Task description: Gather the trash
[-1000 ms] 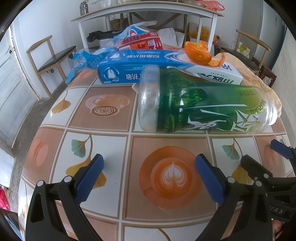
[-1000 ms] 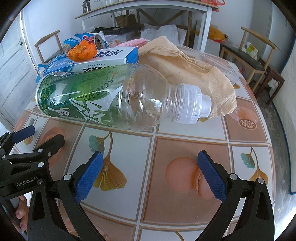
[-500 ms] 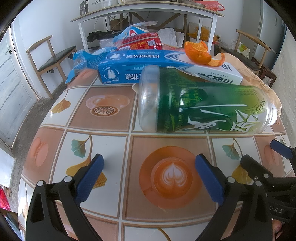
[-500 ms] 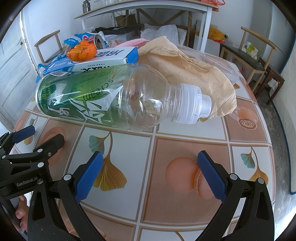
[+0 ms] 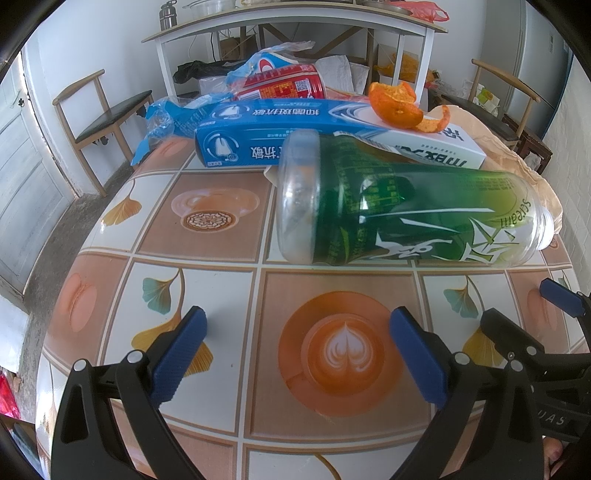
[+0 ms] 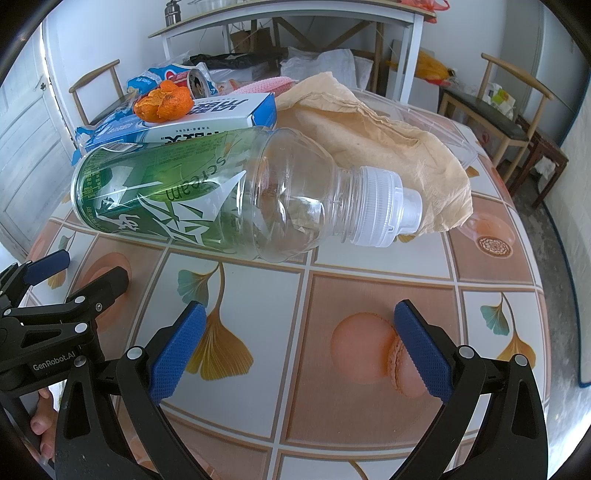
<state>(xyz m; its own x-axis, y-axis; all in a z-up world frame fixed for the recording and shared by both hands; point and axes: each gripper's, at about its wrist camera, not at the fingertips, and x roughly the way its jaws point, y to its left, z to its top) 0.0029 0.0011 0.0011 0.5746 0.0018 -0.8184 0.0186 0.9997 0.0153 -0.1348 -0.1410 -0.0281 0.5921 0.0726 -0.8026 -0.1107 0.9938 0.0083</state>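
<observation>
An empty green-labelled plastic bottle (image 5: 406, 214) (image 6: 207, 195) lies on its side across the tiled table, white cap (image 6: 384, 210) pointing right. Behind it rest a blue and white toothpaste box (image 5: 295, 136) (image 6: 207, 118) with orange peel (image 5: 399, 103) (image 6: 162, 103) on top, a red can (image 5: 284, 83), a blue wrapper (image 5: 166, 118) and crumpled brown paper (image 6: 388, 147). My left gripper (image 5: 295, 339) is open near the table's front edge, short of the bottle's base. My right gripper (image 6: 299, 339) is open too, short of the bottle's neck.
The table (image 5: 207, 288) has a patterned cloth of brown and white squares. Wooden chairs stand at the left (image 5: 99, 114) and right (image 6: 498, 99). A white table (image 5: 295, 22) is behind. The other gripper shows at each view's edge (image 5: 554, 332) (image 6: 48, 306).
</observation>
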